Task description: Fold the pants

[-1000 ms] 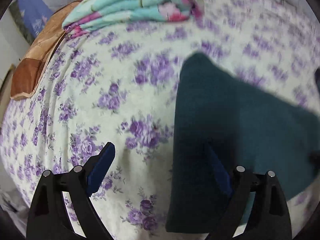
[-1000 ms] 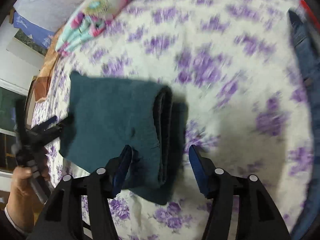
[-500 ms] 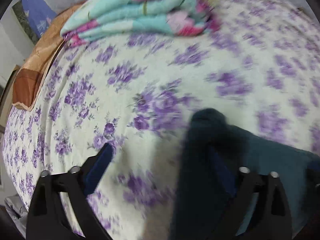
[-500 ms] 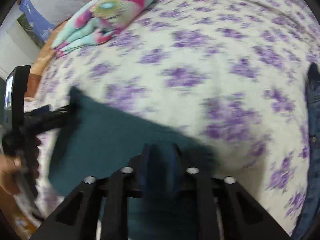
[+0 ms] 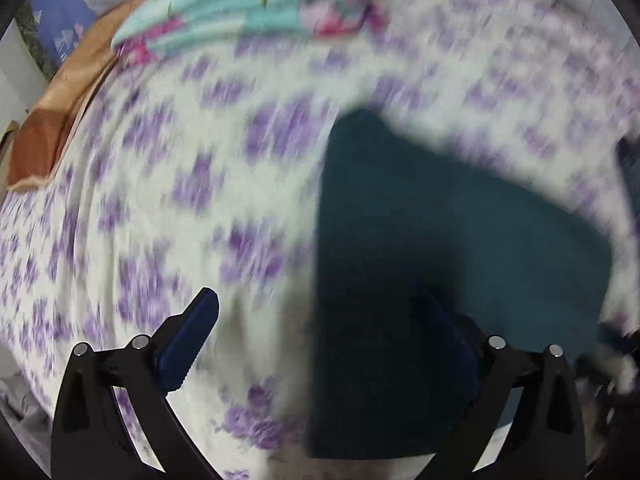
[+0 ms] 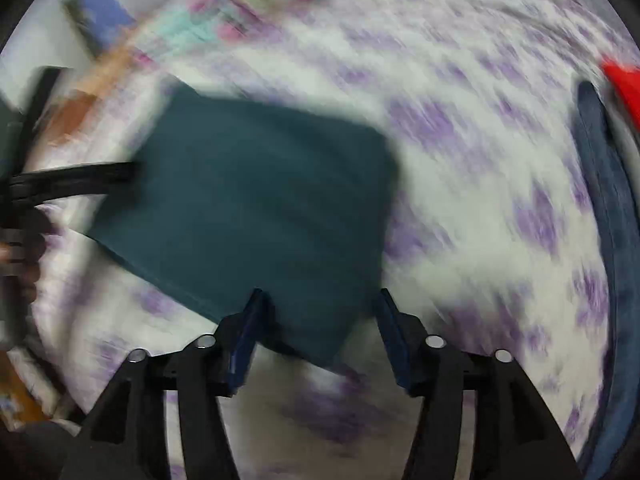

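Dark teal pants (image 6: 260, 204) on white bedsheet (image 6: 460, 184) with purple flowers.

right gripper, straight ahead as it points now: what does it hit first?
Probably the folded teal pants: their near corner already sits between the open jaws of the right gripper. Motion blur leaves depth uncertain.

Home bedroom: a bed with purple-flowered sheet (image 5: 168, 208), folded floral quilt (image 5: 248, 8) and brown pillow (image 5: 36, 148).
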Action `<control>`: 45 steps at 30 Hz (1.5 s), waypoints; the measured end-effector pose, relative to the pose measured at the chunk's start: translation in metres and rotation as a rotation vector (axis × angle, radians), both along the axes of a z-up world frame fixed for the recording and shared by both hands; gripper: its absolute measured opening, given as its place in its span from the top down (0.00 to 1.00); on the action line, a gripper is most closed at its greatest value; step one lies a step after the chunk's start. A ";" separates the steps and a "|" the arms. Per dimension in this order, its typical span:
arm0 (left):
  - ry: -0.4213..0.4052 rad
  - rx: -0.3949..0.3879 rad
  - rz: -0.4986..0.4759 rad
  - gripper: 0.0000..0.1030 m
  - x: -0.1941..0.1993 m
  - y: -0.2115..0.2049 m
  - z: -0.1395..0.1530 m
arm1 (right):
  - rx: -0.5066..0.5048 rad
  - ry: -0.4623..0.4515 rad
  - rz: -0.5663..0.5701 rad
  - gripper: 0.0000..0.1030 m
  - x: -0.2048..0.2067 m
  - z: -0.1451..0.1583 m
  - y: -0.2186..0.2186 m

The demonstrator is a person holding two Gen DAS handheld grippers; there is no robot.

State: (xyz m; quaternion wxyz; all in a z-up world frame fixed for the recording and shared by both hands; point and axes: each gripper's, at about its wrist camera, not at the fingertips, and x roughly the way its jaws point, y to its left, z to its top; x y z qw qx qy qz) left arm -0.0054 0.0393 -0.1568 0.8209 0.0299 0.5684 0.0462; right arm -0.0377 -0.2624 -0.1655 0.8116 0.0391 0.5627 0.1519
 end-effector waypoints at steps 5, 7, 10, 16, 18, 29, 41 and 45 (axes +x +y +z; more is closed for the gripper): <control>0.036 -0.140 0.125 0.05 -0.004 0.028 0.015 | 0.232 0.117 -0.106 0.24 0.001 0.018 -0.025; 0.026 -0.185 0.105 0.05 -0.003 0.031 0.025 | 0.293 0.119 -0.151 0.20 0.001 0.022 -0.034; 0.021 -0.206 0.073 0.05 0.003 0.029 0.030 | 0.358 0.137 -0.256 0.19 0.004 0.018 -0.048; 0.094 -0.169 0.013 0.05 0.006 0.010 0.009 | 0.389 0.120 -0.289 0.19 0.020 0.018 -0.037; 0.104 -0.107 -0.024 0.04 -0.003 0.004 -0.003 | 0.307 0.140 -0.245 0.19 0.031 0.010 -0.025; 0.161 -0.313 -0.044 0.05 0.039 0.015 -0.003 | 0.405 0.226 -0.294 0.18 0.050 -0.007 -0.027; 0.176 -0.257 -0.137 0.54 0.035 -0.021 0.011 | 0.430 0.289 -0.202 0.60 0.054 -0.018 -0.001; 0.158 -0.312 -0.103 0.34 0.033 -0.016 0.009 | 0.479 0.324 -0.206 0.58 0.062 -0.024 -0.004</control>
